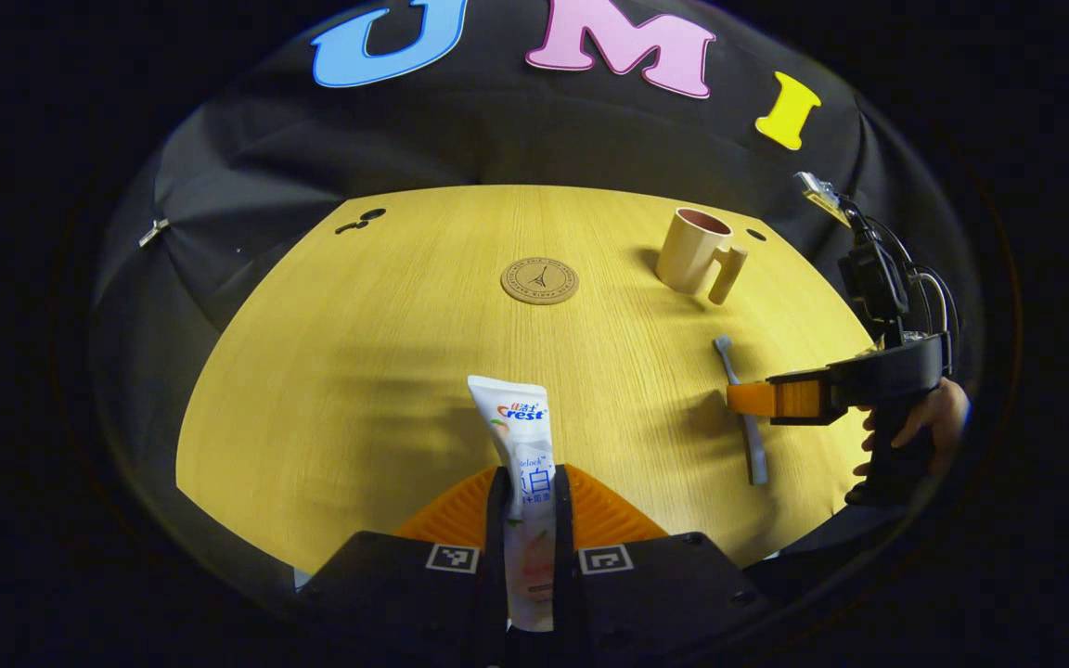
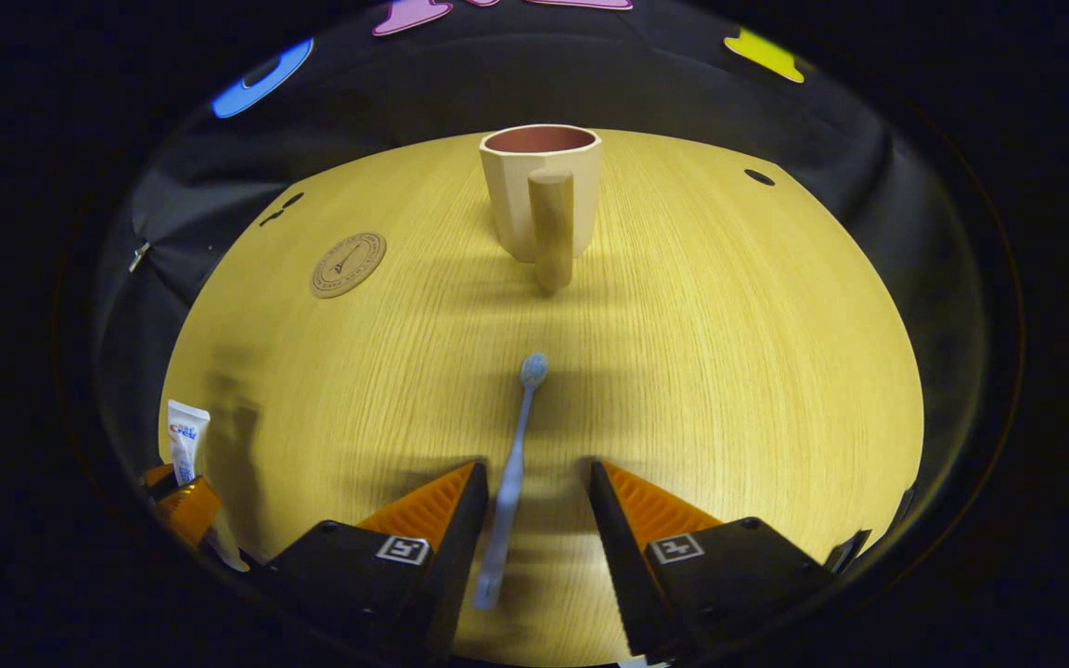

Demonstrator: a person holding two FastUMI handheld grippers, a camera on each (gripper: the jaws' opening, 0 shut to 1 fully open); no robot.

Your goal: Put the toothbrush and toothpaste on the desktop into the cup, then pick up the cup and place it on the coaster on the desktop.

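The white plastic toothpaste tube (image 1: 523, 464) sits pinched between our left gripper (image 1: 531, 492) fingers, both pressing its flat sides, crimped end pointing fwd toward the cup; whether it's lifted off the counter we can't tell. The slim pale-blue toothbrush (image 2: 508, 482) lies flat on the counter, bristle head toward the cup, handle running between the spread fingers of our right gripper (image 2: 529, 506), which haven't closed on it.

Step in hand, as we judge it: grab the brush. We should straddle the handle mid-length, close squarely across the narrow stem, w/ tips low enough to catch it, since a thin smooth rod can roll or pivot. The tube is soft; firm but not crushing.

The beige faceted ceramic-looking cup (image 2: 539, 190), reddish inside, w/ a thick round peg handle facing the right gripper, stands upright beyond the brush. The round brown coaster (image 2: 348, 264) lies left of the cup, apart from it. The counter (image 2: 729, 371) is light wood-grain, matte.
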